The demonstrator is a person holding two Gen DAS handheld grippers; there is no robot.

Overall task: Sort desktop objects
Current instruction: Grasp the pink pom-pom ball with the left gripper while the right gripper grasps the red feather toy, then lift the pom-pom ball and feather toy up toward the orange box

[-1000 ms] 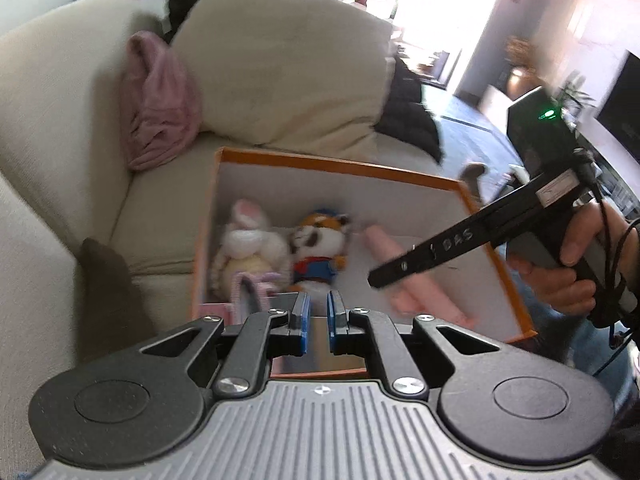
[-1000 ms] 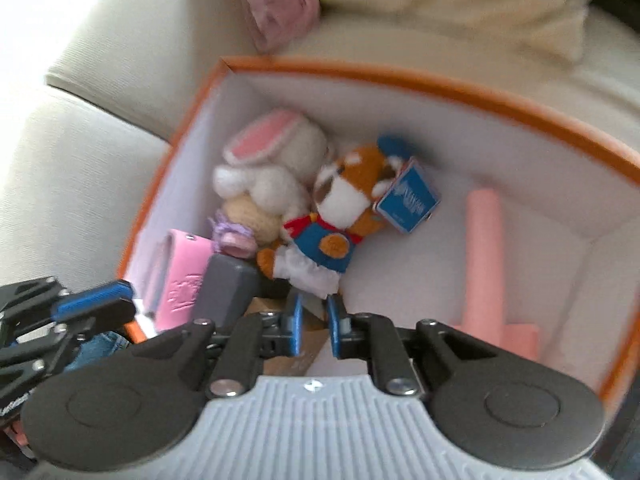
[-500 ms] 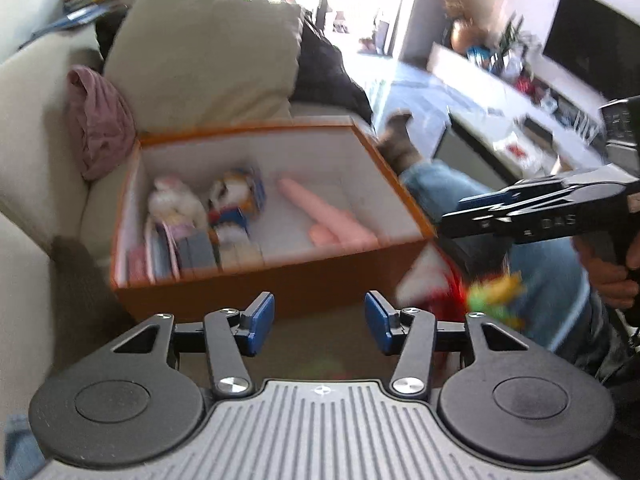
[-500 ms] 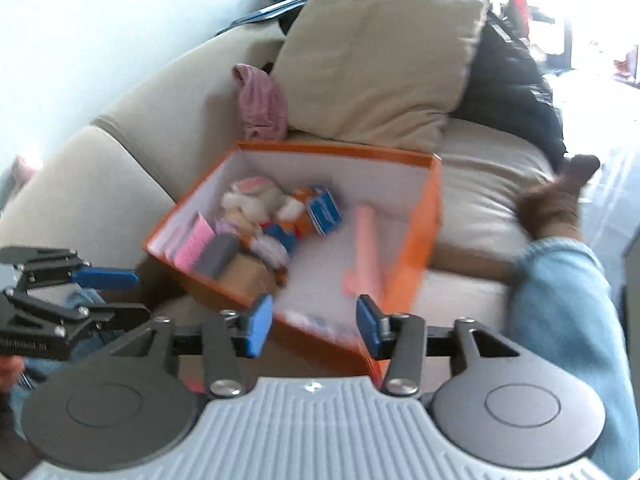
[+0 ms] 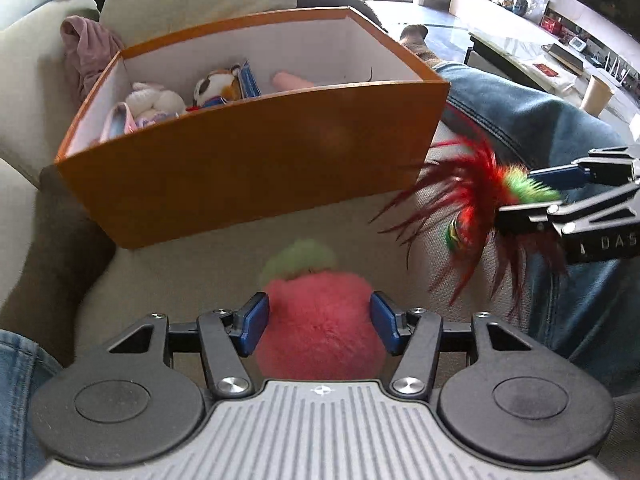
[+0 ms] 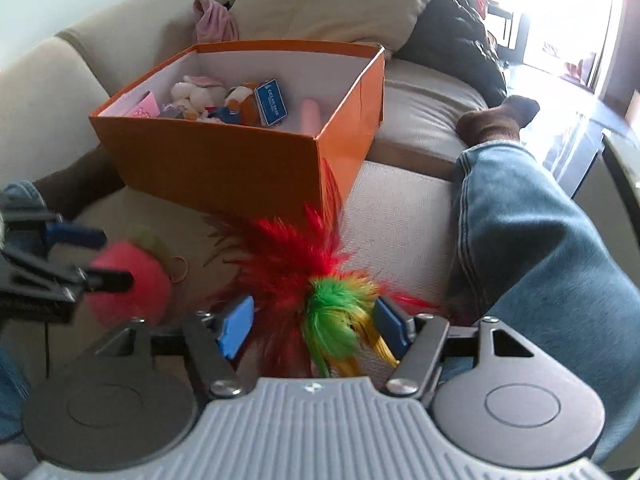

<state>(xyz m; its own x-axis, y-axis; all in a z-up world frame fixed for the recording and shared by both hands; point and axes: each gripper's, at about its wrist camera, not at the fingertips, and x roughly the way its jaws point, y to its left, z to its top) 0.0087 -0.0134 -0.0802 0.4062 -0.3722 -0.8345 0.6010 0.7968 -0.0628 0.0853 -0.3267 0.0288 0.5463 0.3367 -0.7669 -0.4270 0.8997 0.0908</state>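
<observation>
An orange box stands on the sofa and holds plush toys, a pink card and a pink tube; it also shows in the right wrist view. My left gripper is open, its pads on either side of a fluffy pink strawberry toy lying on the cushion. My right gripper is open around a red, green and yellow feather toy. The feather toy and right gripper show at the right of the left wrist view. The strawberry and left gripper show at the left of the right wrist view.
The person's jeans-clad leg lies right of the feather toy. A beige cushion and pink cloth sit behind the box. A low table stands beyond the sofa.
Both grippers drew back out of the box and opened. They now sit low in front of it, the left around the strawberry toy, the right around the feather toy.
</observation>
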